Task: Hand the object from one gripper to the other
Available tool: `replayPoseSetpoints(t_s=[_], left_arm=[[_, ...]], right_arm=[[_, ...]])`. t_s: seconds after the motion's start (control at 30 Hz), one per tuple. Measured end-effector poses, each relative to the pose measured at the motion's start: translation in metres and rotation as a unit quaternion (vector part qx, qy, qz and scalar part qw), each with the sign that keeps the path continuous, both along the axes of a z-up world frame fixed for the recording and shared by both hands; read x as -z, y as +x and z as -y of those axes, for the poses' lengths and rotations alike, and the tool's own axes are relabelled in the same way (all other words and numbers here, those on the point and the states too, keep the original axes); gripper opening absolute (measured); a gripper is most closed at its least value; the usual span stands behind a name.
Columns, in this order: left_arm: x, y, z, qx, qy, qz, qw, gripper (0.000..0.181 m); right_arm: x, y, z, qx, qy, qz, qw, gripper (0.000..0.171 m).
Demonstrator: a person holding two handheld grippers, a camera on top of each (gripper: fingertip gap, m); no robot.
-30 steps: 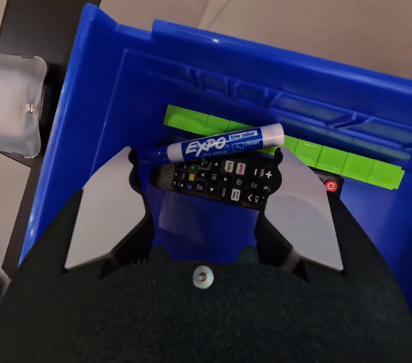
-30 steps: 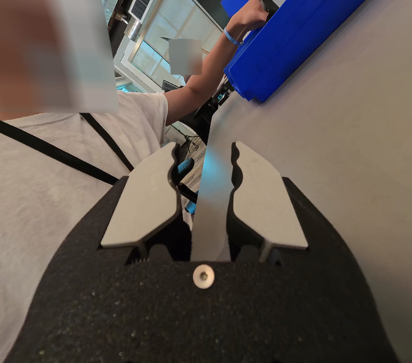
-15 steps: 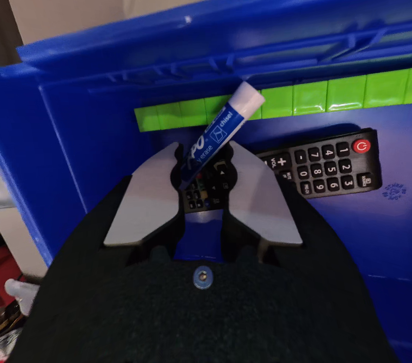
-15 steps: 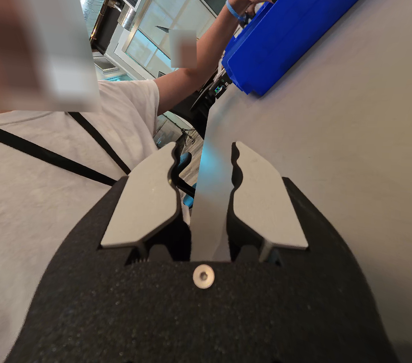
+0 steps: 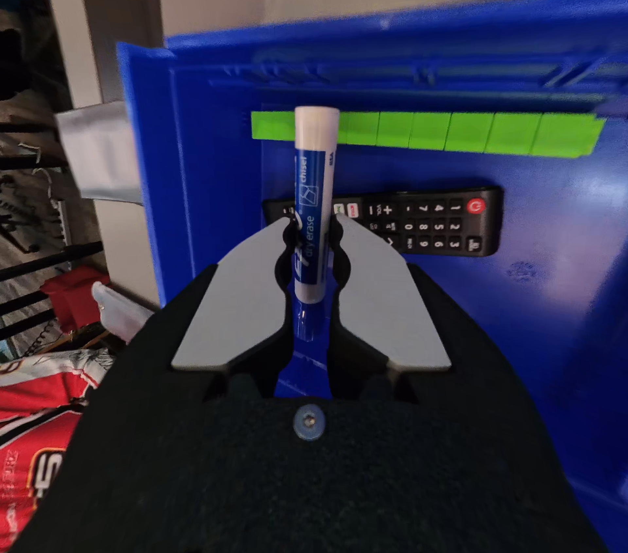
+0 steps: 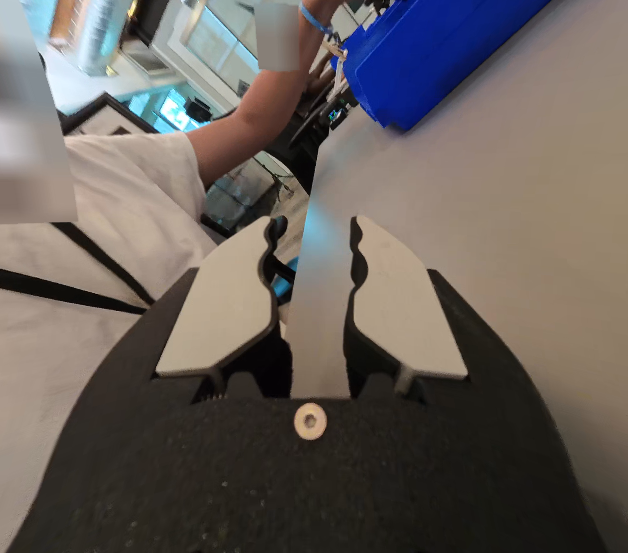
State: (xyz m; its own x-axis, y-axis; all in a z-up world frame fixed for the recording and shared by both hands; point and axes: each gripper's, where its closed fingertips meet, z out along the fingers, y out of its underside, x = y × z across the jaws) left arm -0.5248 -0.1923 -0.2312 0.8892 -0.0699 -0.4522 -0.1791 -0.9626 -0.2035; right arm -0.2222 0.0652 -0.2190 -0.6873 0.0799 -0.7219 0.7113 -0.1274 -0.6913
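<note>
Blue marker (image 5: 314, 214) stands pinched in the left tool (image 5: 312, 231); right tool (image 6: 311, 224) gapes, sideways.

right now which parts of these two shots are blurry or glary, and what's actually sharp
Left wrist view: the marker in the left gripper is fairly sharp; the blue bin rim and green block strip smear with motion; soft glare on the bin floor at right. Right wrist view: the right gripper is crisp, the windows and ducts at upper left are streaked, and the table is evenly lit.
</note>
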Motion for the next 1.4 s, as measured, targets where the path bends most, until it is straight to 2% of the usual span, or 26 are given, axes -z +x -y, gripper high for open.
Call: replayPoseSetpoints(t_s=[0.13, 0.27, 0.4, 0.47, 0.57, 0.67, 0.77, 0.8, 0.9, 1.03, 1.17, 1.23, 1.27, 1.33, 1.4], left_arm=[[-0.042, 0.015, -0.026, -0.052, 0.119, -0.012, 0.991, 0.020], [-0.089, 0.048, -0.069, -0.068, 0.272, 0.020, 0.960, 0.020], [-0.126, 0.094, -0.128, -0.061, 0.444, 0.113, 0.887, 0.019], [-0.138, 0.115, -0.158, -0.061, 0.522, 0.160, 0.835, 0.019], [-0.154, 0.144, -0.195, -0.044, 0.617, 0.215, 0.756, 0.019], [-0.164, 0.163, -0.219, -0.029, 0.671, 0.259, 0.694, 0.019], [-0.166, 0.170, -0.231, -0.019, 0.697, 0.281, 0.660, 0.019], [-0.166, 0.172, -0.234, -0.013, 0.697, 0.290, 0.656, 0.019], [-0.163, 0.173, -0.243, -0.008, 0.699, 0.300, 0.649, 0.019], [-0.161, 0.169, -0.259, 0.004, 0.690, 0.305, 0.657, 0.020], [-0.179, 0.149, -0.269, 0.021, 0.702, 0.311, 0.640, 0.022], [-0.191, 0.135, -0.273, 0.030, 0.693, 0.298, 0.656, 0.023], [-0.198, 0.128, -0.273, 0.039, 0.689, 0.282, 0.666, 0.031], [-0.212, 0.106, -0.269, 0.036, 0.678, 0.234, 0.696, 0.056], [-0.223, 0.085, -0.261, 0.032, 0.646, 0.192, 0.738, 0.061]], right_arm=[[0.002, -0.001, 0.016, -0.004, 0.056, -0.055, 0.997, 0.039], [-0.014, -0.024, 0.029, 0.006, 0.114, -0.115, 0.987, 0.039], [-0.062, -0.078, 0.033, 0.078, 0.168, -0.208, 0.960, 0.039], [-0.085, -0.103, 0.035, 0.120, 0.182, -0.237, 0.947, 0.040], [-0.107, -0.120, 0.047, 0.137, 0.176, -0.264, 0.939, 0.040], [-0.115, -0.119, 0.057, 0.134, 0.150, -0.270, 0.942, 0.039], [-0.118, -0.120, 0.053, 0.149, 0.136, -0.276, 0.940, 0.021], [-0.116, -0.121, 0.047, 0.151, 0.147, -0.283, 0.936, 0.016], [-0.113, -0.121, 0.038, 0.147, 0.146, -0.281, 0.937, 0.016], [-0.110, -0.128, 0.028, 0.147, 0.155, -0.285, 0.934, 0.017], [-0.126, -0.152, 0.011, 0.154, 0.170, -0.273, 0.934, 0.015], [-0.136, -0.170, 0.001, 0.166, 0.197, -0.290, 0.922, 0.015], [-0.142, -0.180, -0.006, 0.175, 0.210, -0.296, 0.915, 0.015], [-0.159, -0.201, -0.022, 0.199, 0.240, -0.311, 0.898, 0.015], [-0.177, -0.220, -0.039, 0.229, 0.309, -0.347, 0.855, 0.015]])
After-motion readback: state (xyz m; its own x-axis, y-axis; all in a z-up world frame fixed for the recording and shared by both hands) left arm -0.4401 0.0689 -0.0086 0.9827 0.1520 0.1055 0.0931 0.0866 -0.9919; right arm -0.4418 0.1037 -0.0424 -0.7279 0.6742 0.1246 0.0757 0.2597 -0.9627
